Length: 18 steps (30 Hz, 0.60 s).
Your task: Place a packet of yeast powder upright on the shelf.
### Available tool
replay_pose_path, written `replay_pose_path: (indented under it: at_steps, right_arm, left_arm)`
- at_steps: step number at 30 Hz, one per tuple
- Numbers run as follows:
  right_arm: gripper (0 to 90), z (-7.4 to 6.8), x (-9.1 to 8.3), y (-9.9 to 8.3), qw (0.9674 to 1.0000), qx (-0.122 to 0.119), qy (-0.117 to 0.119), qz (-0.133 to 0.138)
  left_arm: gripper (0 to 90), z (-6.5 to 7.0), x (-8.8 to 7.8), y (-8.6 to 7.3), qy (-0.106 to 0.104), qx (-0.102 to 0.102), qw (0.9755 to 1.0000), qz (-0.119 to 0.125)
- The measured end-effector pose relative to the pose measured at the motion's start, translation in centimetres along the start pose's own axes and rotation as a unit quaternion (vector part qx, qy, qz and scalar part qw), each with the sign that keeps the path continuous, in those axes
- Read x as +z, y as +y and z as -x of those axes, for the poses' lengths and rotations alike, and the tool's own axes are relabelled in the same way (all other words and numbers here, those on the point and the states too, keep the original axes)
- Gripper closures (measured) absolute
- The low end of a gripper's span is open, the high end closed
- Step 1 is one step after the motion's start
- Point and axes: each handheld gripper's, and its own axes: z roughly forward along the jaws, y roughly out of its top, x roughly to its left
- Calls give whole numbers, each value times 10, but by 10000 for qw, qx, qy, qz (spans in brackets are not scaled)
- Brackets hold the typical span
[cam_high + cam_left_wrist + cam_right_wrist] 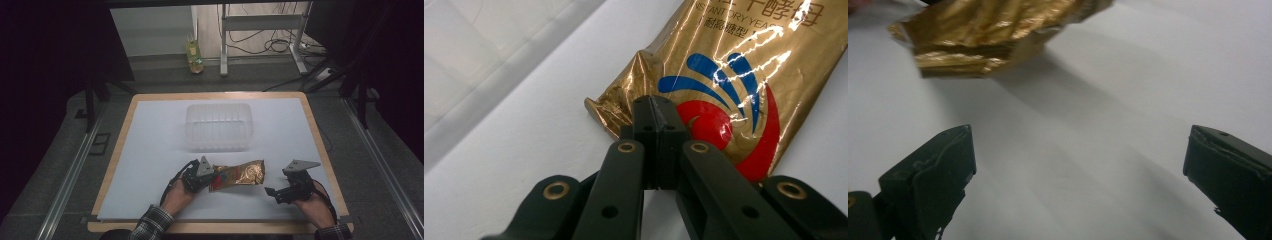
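A gold foil yeast packet (238, 174) with a red and blue swirl lies on the white sheet near the front, between my two grippers. My left gripper (209, 180) is at the packet's left end. In the left gripper view its jaws are pressed together on the crumpled corner of the packet (724, 75), at the gripper's tips (654, 106). My right gripper (272, 192) rests to the right of the packet, apart from it. Its jaws stand wide open (1078, 145) with bare sheet between them, and the packet's end (988, 30) lies ahead.
A clear ribbed plastic tub (218, 127) stands behind the packet in the middle of the white sheet (150, 150); its wall also appears in the left gripper view (469, 45). The sheet lies on a wooden board (320, 145). A floor with cables and a stand lies beyond.
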Motion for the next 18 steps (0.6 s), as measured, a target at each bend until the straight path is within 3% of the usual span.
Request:
replay_pose_path:
  at_steps: [10, 16, 18]
  right_arm:
    - [13, -12, 13, 11, 9985, -52, 541, -56]
    - [15, -18, 30, 23, 9951, 42, 970, -174]
    - [16, -18, 32, 24, 9948, 37, 998, -184]
  left_arm:
    - [898, -1, 0, 0, -38, -79, 10000, -8]
    - [898, -1, -1, 0, -52, -84, 9999, -18]
    - [898, -2, -1, 0, -68, -99, 9999, -21]
